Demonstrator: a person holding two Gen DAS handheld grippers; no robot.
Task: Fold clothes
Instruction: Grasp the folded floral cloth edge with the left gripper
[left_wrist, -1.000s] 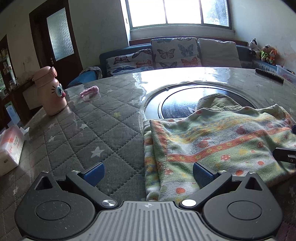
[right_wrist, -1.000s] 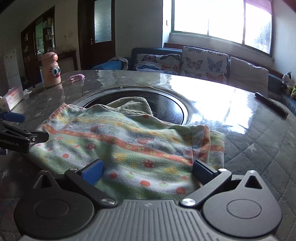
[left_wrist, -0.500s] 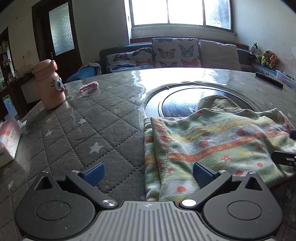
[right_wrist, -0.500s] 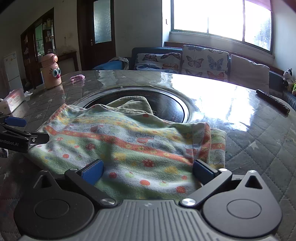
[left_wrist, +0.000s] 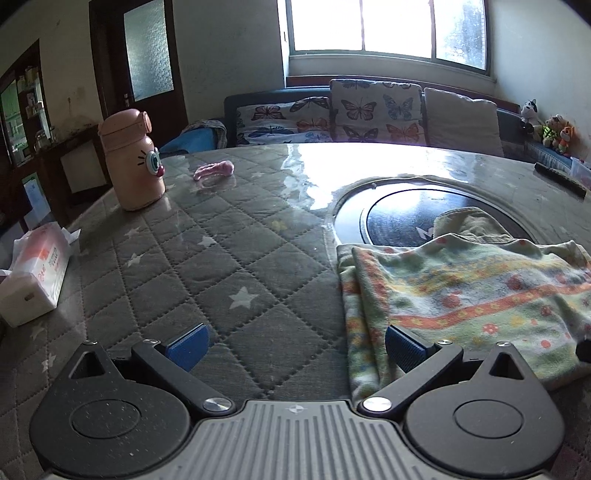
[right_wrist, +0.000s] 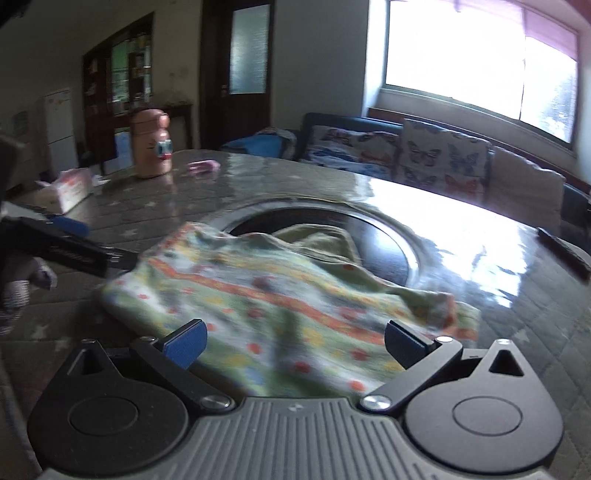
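Observation:
A folded garment (left_wrist: 461, 288) with green, yellow and orange floral stripes lies on the round table, partly over the dark turntable. It also shows in the right wrist view (right_wrist: 280, 306), blurred. My left gripper (left_wrist: 295, 343) is open and empty, just off the garment's left folded edge, its right pad over the cloth. My right gripper (right_wrist: 293, 343) is open and empty above the garment's near side. The left gripper's fingers (right_wrist: 70, 247) show at the left of the right wrist view, beside the garment's left corner.
A pink cartoon bottle (left_wrist: 131, 160), a small pink object (left_wrist: 214, 170) and a tissue pack (left_wrist: 35, 273) sit on the quilted table cover (left_wrist: 207, 266) to the left. A dark turntable (left_wrist: 406, 218) sits at the table's centre. A remote (left_wrist: 559, 179) lies far right.
Both grippers have drawn back from the garment and lifted a little. The right wrist view has swung to the left and is blurred by motion. The garment lies as before.

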